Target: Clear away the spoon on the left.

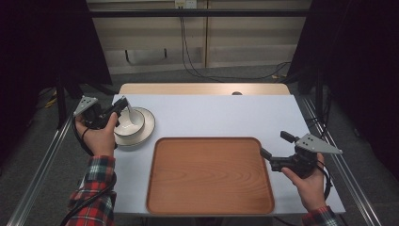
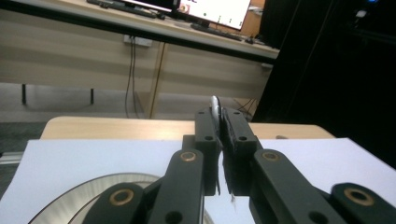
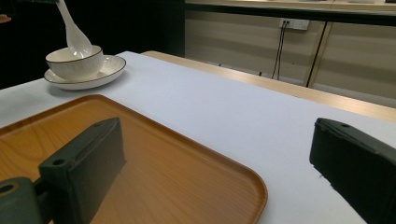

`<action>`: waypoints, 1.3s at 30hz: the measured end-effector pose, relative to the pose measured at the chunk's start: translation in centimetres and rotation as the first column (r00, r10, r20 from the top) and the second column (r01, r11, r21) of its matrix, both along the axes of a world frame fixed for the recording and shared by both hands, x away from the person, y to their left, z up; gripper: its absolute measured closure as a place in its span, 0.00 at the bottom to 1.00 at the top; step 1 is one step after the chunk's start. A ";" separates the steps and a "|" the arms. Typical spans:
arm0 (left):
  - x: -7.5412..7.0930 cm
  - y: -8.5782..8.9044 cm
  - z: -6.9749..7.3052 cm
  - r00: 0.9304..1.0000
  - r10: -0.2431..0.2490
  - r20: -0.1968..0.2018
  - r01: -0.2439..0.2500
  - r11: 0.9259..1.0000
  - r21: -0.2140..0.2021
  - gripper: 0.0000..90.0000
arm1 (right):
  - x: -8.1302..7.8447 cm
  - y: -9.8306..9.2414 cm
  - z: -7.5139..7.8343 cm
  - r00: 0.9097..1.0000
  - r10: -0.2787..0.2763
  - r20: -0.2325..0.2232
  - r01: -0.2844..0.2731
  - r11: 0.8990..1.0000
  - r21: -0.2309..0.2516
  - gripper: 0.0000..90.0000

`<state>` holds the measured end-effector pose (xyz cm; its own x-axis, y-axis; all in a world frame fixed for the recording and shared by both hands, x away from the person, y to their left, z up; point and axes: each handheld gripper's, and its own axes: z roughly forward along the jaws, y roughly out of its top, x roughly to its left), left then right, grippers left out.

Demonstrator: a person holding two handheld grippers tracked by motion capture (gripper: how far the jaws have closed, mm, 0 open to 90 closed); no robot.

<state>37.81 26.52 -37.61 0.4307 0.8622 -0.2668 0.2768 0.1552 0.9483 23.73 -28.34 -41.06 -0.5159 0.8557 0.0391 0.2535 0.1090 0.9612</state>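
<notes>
The white spoon [image 3: 74,32] stands almost upright at the far left of the table, scoop down in the bowl [image 3: 74,63], handle tipped up. The left gripper [image 1: 123,104] pinches the handle tight. The right gripper [image 1: 275,147], jaws wide apart, holds nothing, just right of the wooden tray [image 1: 209,176].

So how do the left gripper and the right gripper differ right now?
The left gripper is shut on a white spoon, its bowl end dipping into the bowl on the saucer; the right gripper is open with nothing between its jaws. The left is over the bowl at the table's far left, while the right is beside the right edge of the wooden tray. Both are black and hand-held.
</notes>
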 end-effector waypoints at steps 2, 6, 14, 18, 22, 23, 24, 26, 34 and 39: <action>-0.1 -0.1 0.5 1.000 -0.016 0.005 0.016 1.000 -0.009 0.95 | 0.0 0.0 0.0 1.000 -0.002 0.001 0.002 1.000 -0.001 0.03; -0.4 -0.3 1.4 0.999 -0.045 0.010 0.045 0.999 -0.026 0.95 | 0.0 0.0 0.0 1.000 -0.002 0.003 0.002 1.000 -0.002 0.03; -1.1 -1.1 2.6 0.992 -0.122 0.022 0.123 0.990 -0.068 0.95 | 0.0 0.0 0.0 1.000 -0.008 0.009 0.008 1.000 0.004 0.03; -1.3 -1.5 2.8 0.988 -0.149 0.025 0.151 0.985 -0.083 0.95 | 0.0 -0.1 0.0 1.000 -0.010 0.010 0.010 1.000 0.005 0.03; -1.5 -2.0 2.8 0.982 -0.190 0.019 0.191 0.978 -0.085 0.95 | 0.0 0.0 0.0 1.000 -0.005 0.006 0.005 1.000 0.007 0.03; -1.6 -2.2 2.9 0.980 -0.197 0.016 0.197 0.976 -0.091 0.95 | 0.0 0.0 0.0 1.000 -0.005 0.008 0.005 1.000 0.005 0.03; -1.6 -2.4 2.9 0.980 -0.200 0.012 0.201 0.975 -0.096 0.95 | 0.0 0.0 0.0 1.000 -0.005 0.008 0.005 1.000 0.005 0.03; -1.8 -2.7 2.9 0.973 -0.229 0.010 0.229 0.969 -0.087 0.95 | 0.0 0.0 0.0 1.000 -0.005 0.009 0.005 1.000 0.002 0.03; -2.3 -3.6 2.6 0.957 -0.288 -0.011 0.286 0.954 -0.083 0.95 | 0.0 0.1 0.0 1.000 -0.003 0.003 0.003 1.000 0.000 0.03; -2.6 -4.1 2.4 0.947 -0.322 -0.025 0.319 0.945 -0.072 0.95 | 0.0 0.1 0.0 1.000 -0.005 0.003 0.005 1.000 -0.001 0.03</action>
